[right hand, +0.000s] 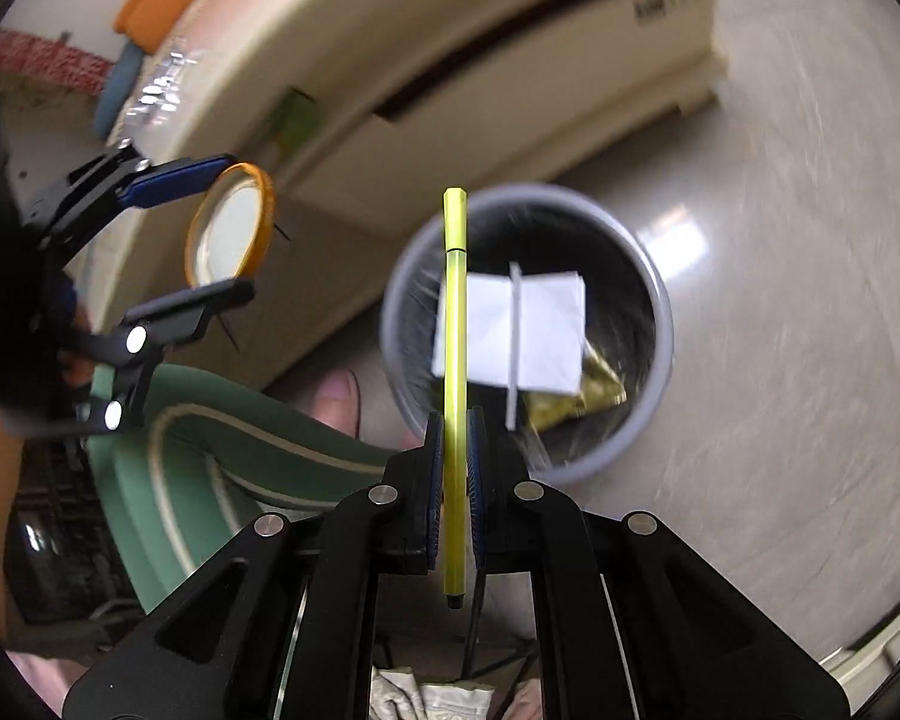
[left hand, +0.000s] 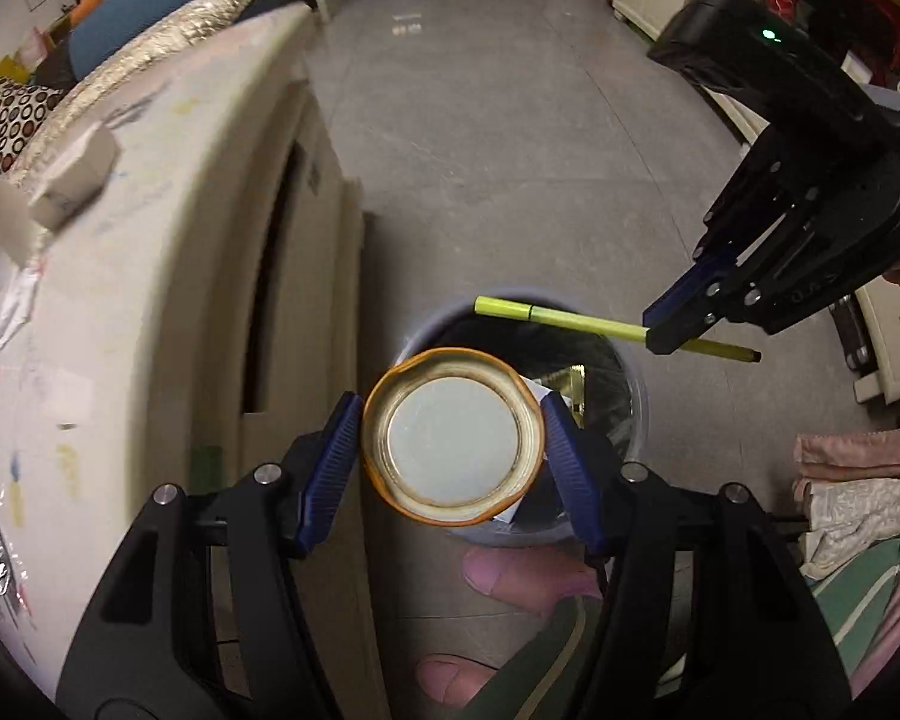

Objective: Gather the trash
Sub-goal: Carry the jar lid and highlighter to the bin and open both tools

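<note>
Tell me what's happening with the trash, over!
Left gripper shut on jar lid, above bin. Right gripper shut on yellow pen, also over bin. Paper and wrapper already inside. Nothing in the way.

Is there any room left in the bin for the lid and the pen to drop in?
Yes. The bin holds only white paper and a gold wrapper in the middle; dark liner shows bare around them along the far rim. The lid in the left gripper and the pen in the right gripper hang above the opening.
</note>
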Motion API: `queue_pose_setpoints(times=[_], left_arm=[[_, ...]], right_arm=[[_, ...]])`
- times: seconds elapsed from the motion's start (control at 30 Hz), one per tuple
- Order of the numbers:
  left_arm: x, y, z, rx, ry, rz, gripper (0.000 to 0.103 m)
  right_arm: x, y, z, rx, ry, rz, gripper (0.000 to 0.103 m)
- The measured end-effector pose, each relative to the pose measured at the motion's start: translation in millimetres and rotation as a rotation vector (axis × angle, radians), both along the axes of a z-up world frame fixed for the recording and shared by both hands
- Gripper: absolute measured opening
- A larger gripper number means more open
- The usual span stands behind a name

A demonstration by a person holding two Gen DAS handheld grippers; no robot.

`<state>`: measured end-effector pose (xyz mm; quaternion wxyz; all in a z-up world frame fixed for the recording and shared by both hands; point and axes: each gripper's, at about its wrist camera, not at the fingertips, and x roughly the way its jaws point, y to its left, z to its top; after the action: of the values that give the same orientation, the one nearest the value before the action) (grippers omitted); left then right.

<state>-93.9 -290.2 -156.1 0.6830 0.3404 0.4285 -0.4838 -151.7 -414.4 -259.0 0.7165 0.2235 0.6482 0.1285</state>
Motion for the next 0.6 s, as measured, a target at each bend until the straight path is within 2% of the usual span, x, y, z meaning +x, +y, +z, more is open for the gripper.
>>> queue_pose_setpoints(times=[0.13,0.27,0.33,0.37,0.4,0.47,0.6], left_arm=[[-5,-16,-38,0.066,0.038,-0.008,0.058],[-3,-25,-64,0.103,0.077,0.008,0.058],[-5,-28,-72,0.13,0.077,0.013,0.062],[-3,-34,-76,0.144,0.055,0.021,0.081],[-4,-36,-77,0.142,0.033,0.024,0.093],[-5,-28,-70,0.105,0.03,0.009,0.093],[2,-15,-51,0.065,0.033,0.037,0.093]], right_arm=[[1,2,-39,-0.001,0.07,-0.02,0.008],[6,2,-65,0.01,0.095,-0.036,0.01],[12,0,-75,0.014,0.096,-0.05,0.016],[13,1,-78,0.014,0.102,-0.051,0.038],[15,0,-79,-0.004,0.099,-0.055,0.058],[16,-2,-73,-0.053,0.054,-0.059,0.061],[16,-15,-59,-0.019,0.032,-0.091,0.06]])
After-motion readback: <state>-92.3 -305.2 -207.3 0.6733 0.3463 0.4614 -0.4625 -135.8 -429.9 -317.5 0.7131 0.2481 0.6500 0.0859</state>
